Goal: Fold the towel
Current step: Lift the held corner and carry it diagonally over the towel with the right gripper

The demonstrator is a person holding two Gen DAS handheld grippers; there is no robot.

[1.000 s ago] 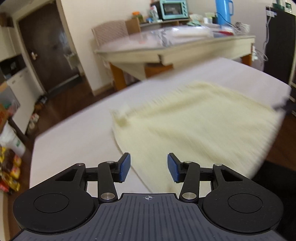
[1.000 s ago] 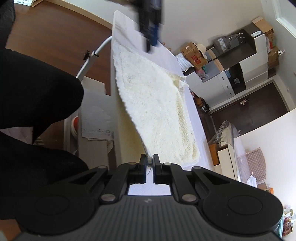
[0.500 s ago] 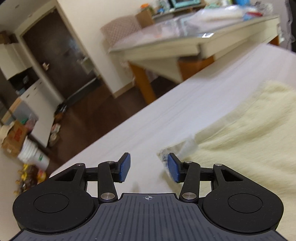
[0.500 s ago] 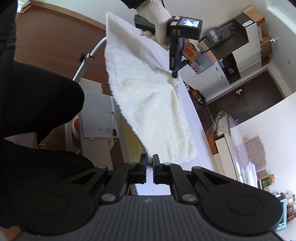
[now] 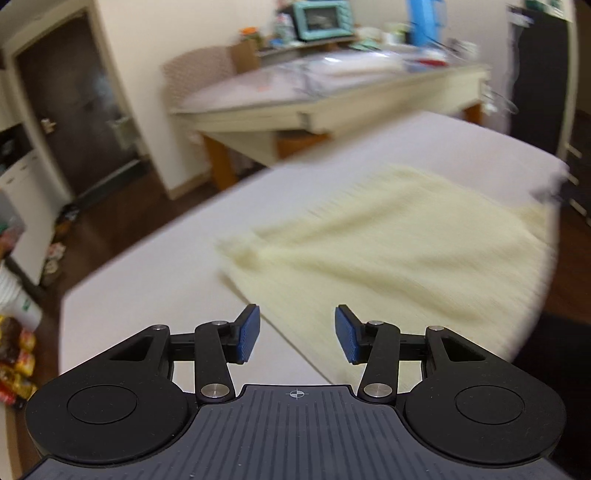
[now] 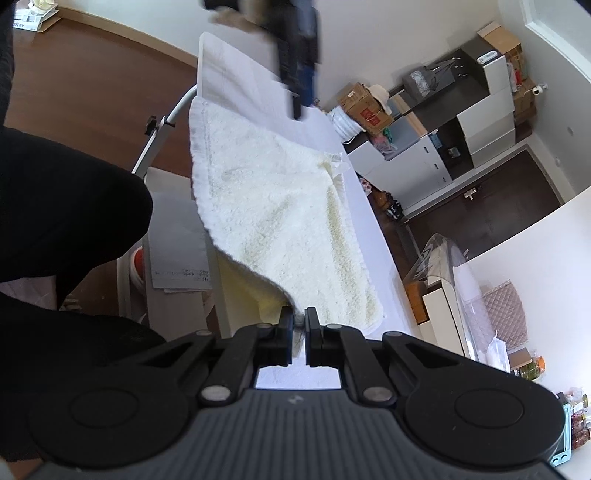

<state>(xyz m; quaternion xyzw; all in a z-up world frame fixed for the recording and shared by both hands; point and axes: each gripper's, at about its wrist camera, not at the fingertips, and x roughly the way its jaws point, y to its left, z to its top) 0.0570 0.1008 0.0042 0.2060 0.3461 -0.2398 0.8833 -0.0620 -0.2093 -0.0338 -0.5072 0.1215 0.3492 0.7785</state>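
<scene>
Two hand-held grippers at work over one pale cream, fluffy terry towel [image 6: 280, 221] spread on a white-covered worktop [image 5: 155, 280]. Right hand-held gripper [image 6: 298, 332] clenched on a near corner of the towel, that corner lifted off the surface, black fingers nearly touching, cloth pinched between them. Left hand-held gripper [image 5: 295, 334] released, blue pads [image 5: 248, 332] standing about halfway apart, nothing between them, hovering above the worktop just beside the towel's near edge; seen blurred from the right wrist view at the worktop's far end [image 6: 299, 66]. Rest of the towel lying flat, one edge hanging over the worktop's side. Behind, a cream table with wooden legs [image 5: 332, 107] carrying blurred clutter, including a teal toaster oven [image 5: 321, 18]; contents too blurred to tell. Brown cardboard box [image 6: 364, 109] on the floor near white cabinets.
</scene>
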